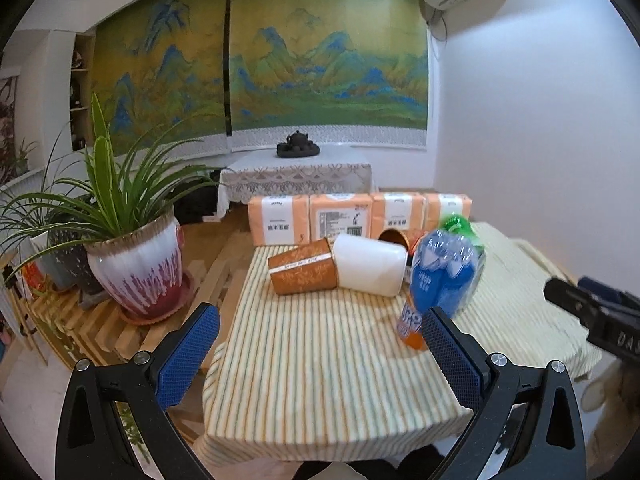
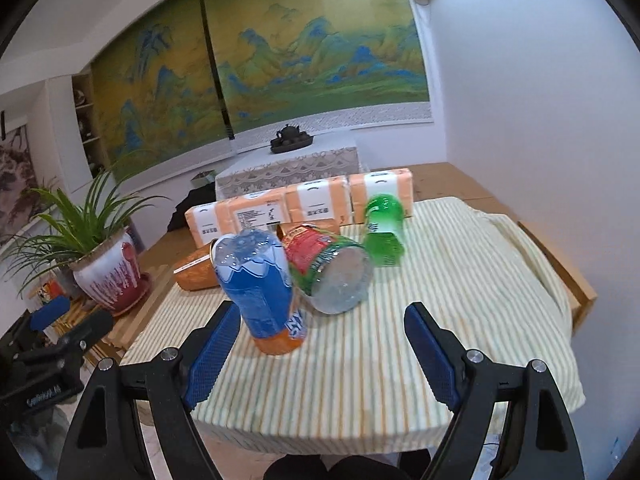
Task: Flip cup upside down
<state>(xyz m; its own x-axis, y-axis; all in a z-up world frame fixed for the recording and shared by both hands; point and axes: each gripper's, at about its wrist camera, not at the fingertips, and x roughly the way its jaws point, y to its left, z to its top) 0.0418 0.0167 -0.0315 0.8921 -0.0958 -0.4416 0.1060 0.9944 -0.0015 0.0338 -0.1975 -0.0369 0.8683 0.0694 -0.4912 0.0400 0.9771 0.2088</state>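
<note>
Both grippers hover at the near edge of the striped tablecloth (image 1: pixel 320 360), neither touching anything. Left gripper (image 1: pixel 320 344): jaws spread wide, empty. Right gripper (image 2: pixel 320 344): jaws likewise wide apart, empty.

The cup to flip is most likely the orange paper cup (image 1: pixel 302 266), lying on its side at the far left of the cloth, its mouth against a white cup (image 1: pixel 370 264) that also lies down. Which of the two is meant cannot be told for sure.

Just right of them lie the blue bottle (image 2: pixel 256 280), a red-and-green bottle (image 2: pixel 328 268) and a green bottle (image 2: pixel 382 228). Tissue packs (image 1: pixel 356 218) line the far edge.

Judgement: approach stage; the left gripper faces the cups more directly and its wide opening suits the cup's body.
</note>
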